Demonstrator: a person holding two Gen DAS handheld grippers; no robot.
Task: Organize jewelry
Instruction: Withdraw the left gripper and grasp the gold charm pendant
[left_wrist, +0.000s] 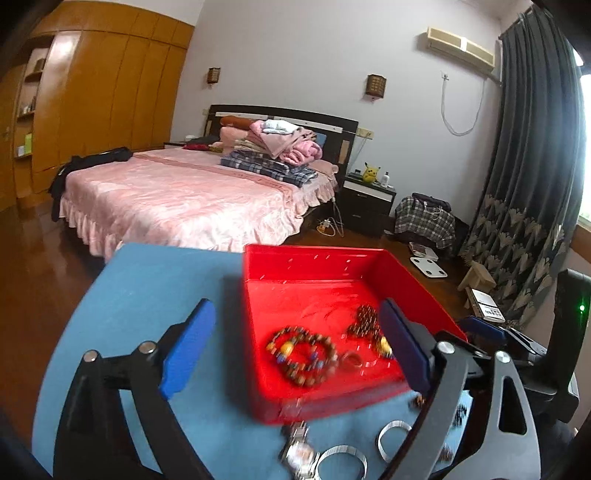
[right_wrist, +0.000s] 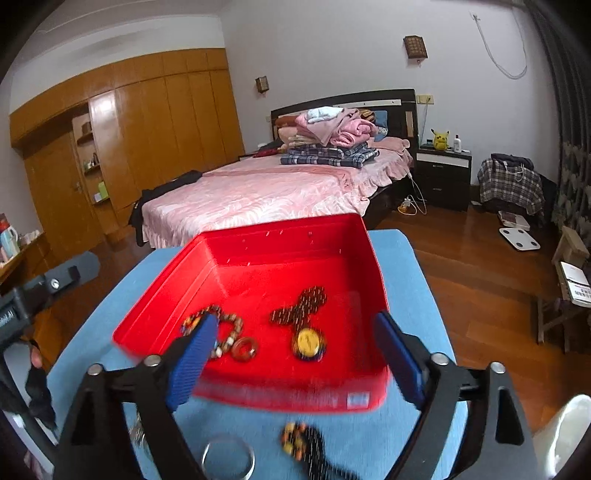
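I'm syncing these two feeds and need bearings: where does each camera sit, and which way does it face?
Left wrist: sits on the left gripper, looking across the blue table at the red tray; its open blue fingers show.
Right wrist: sits on the right gripper, facing the same tray from nearer its middle; open fingers show.
Shared: tray, bracelets, bed.

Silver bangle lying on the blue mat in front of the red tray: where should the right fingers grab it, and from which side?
Take the bangle across its rim, from straight above: one finger inside the hoop, one outside, on the near arc. It lies flat on the mat as a thin open ring, so a side approach finds nothing to pinch. The right gripper is open, probably wide enough. Avoid the beaded bracelet beside it.
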